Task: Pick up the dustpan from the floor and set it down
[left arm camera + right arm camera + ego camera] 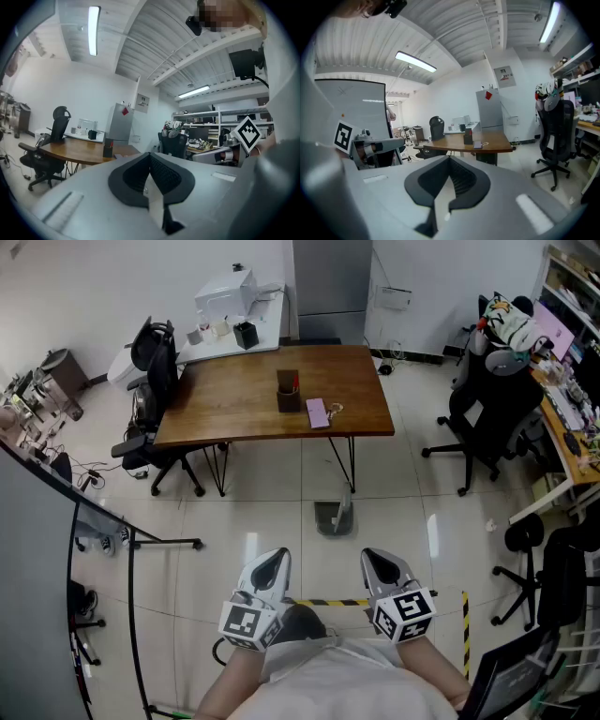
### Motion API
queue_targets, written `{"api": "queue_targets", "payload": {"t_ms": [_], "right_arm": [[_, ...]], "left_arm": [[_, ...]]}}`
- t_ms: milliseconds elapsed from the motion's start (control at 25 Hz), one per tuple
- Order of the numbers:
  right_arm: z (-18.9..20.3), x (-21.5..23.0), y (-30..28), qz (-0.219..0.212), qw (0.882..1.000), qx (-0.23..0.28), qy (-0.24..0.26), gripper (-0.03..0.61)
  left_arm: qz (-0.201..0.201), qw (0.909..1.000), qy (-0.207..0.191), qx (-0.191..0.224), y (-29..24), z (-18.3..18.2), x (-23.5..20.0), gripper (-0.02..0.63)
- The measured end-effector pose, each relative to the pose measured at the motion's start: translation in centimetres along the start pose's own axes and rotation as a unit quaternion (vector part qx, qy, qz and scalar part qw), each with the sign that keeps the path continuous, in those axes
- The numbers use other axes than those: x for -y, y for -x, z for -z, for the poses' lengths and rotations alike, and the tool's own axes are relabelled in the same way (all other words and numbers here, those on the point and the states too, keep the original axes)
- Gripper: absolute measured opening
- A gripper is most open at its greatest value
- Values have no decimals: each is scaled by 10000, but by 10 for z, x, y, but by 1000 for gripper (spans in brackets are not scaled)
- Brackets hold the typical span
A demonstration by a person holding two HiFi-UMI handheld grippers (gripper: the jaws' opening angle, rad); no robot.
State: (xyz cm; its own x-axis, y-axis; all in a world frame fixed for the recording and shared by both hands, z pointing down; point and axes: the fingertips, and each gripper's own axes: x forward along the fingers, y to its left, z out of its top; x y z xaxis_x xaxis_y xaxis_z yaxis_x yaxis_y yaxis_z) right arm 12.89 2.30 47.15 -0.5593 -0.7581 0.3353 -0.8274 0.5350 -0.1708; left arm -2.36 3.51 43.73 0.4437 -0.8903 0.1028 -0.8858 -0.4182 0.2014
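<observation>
While the person stood on a pale tiled floor (253, 521), the head view looked steeply down on both hand-held tools near its bottom edge. The left gripper (275, 563) and the right gripper (382, 562) sat side by side, both aimed forward toward a wooden table (234, 409). The dustpan (333, 518) lay on the floor ahead of them, just in front of the table's near edge and well apart from both tools. It sat between their two lines of aim, a little toward the right gripper, which looked the nearer one for a reach forward and down. Its grey pan rested flat on the tiles. Its handle rose from the pan's right part and leaned away from the person, toward the table, so its long axis ran roughly forward and upward. Which way the pan's mouth faced was too small to tell.

Seen in the left gripper view, that tool's dark pads met in a closed point with nothing between them. The table and a black office chair (44, 157) stood beyond. No dustpan showed here, as the tool's grey body covered the floor.

Seen in the right gripper view, those jaws were likewise pressed together and empty. The table stood straight ahead. A dark shape under its edge might have been the dustpan, but that could not be confirmed.
</observation>
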Motion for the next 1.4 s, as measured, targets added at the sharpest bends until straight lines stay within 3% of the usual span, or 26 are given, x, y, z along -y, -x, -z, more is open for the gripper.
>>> {"api": "queue_targets", "payload": {"t_ms": [320, 640, 800, 880, 1040, 1120, 1280, 1400], "right_arm": [[-10, 36, -90, 332, 9991, -223, -140, 2], [-45, 71, -164, 934, 9949, -358, -88, 3], [-33, 77, -192, 929, 9924, -770, -236, 5], [-20, 82, -210, 809, 9893, -1147, -408, 70], [24, 116, -248, 824, 9719, -2082, -731, 265], [60, 141, -270, 901, 9571, -2603, -899, 304], [154, 179, -309, 1046, 9187, -3582, -1297, 305], [211, 195, -328, 1068, 8988, -3950, -1572, 301]], "left_arm": [[57, 10000, 54, -19, -67, 2, -87, 12], [236, 9995, -19, 198, -123, -47, -161, 12], [233, 9996, 70, 160, -141, -47, -176, 12], [218, 9996, 137, 118, -151, -45, -179, 12], [285, 9993, 224, -72, -170, -31, -180, 12], [277, 9992, 249, -133, -179, -17, -185, 12], [180, 9991, 280, -254, -198, 33, -203, 12], [137, 9982, 381, -433, -215, 82, -213, 12]]}}
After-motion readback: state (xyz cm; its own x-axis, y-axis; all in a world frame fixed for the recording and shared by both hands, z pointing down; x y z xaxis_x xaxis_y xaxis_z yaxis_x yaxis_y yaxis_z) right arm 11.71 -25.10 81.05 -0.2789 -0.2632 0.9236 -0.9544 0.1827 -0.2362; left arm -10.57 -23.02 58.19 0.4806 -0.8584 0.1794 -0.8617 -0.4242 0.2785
